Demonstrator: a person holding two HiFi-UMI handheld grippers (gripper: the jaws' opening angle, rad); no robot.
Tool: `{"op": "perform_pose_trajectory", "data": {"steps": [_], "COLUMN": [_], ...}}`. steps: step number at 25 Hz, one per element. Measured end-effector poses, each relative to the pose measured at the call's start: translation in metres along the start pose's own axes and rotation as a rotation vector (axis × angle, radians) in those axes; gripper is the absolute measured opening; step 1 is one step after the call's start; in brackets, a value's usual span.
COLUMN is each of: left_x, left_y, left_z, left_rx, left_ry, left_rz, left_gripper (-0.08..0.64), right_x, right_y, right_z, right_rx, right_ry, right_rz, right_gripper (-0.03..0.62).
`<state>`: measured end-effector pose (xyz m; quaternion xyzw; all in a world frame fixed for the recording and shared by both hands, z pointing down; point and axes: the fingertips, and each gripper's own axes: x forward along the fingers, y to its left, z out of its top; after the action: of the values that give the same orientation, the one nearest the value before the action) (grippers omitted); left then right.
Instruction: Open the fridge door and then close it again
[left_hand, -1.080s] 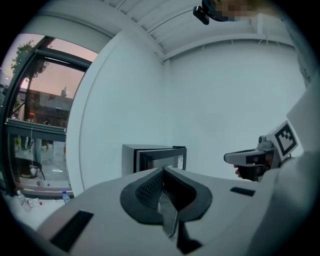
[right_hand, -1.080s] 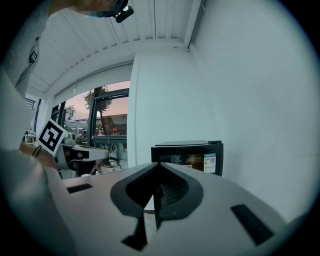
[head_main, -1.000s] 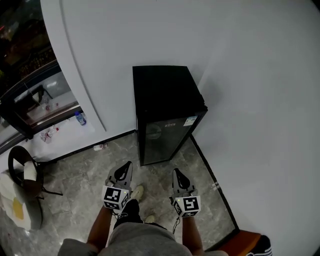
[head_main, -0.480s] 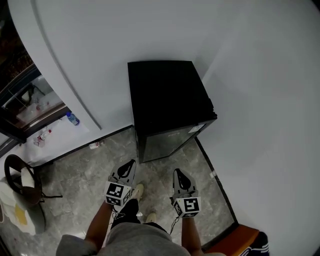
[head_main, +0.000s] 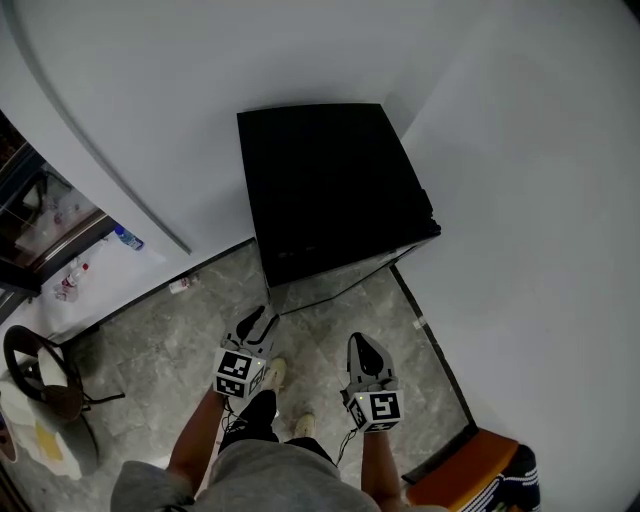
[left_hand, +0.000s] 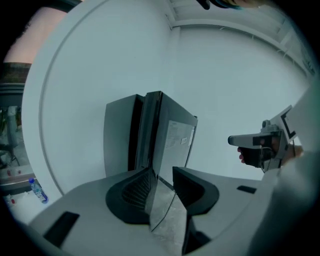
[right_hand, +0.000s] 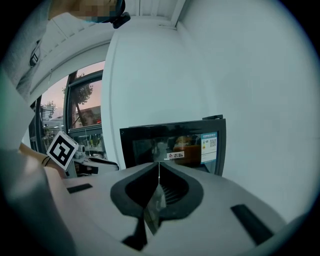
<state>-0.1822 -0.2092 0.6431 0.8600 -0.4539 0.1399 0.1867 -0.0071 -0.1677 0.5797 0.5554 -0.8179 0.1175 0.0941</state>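
Fridge door (head_main: 335, 272): closed; upright opening edge judged to be on its left.
Left gripper (head_main: 254, 320): nearer that edge, not touching it; jaws just parted, empty.
Right gripper (head_main: 363, 347): facing the door front; clenched, empty.

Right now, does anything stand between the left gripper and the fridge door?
Nothing visible does. Only bare marble floor lies between the left gripper and the glass door of the black fridge. The gripper's jaws have just been opening, with nothing between them.
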Motion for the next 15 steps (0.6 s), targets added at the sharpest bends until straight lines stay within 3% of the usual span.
{"op": "perform_pose_trajectory", "data": {"steps": [5,15], "left_x": [0.020,0.045], "left_y": [0.009,0.017], "left_z": [-0.014,-0.033], "left_rx": [0.010,0.016], "left_ry": [0.054,0.115], "left_rz": [-0.010,-0.054], "left_gripper": [0.166,0.181], "right_x": [0.004,0.000], "right_y": [-0.007,-0.013], "right_z": [-0.005,-0.011], "right_rx": [0.004,0.021], "right_ry": [0.013,0.033], "right_rz": [-0.036,-0.113], "right_gripper": [0.025,0.025]}}
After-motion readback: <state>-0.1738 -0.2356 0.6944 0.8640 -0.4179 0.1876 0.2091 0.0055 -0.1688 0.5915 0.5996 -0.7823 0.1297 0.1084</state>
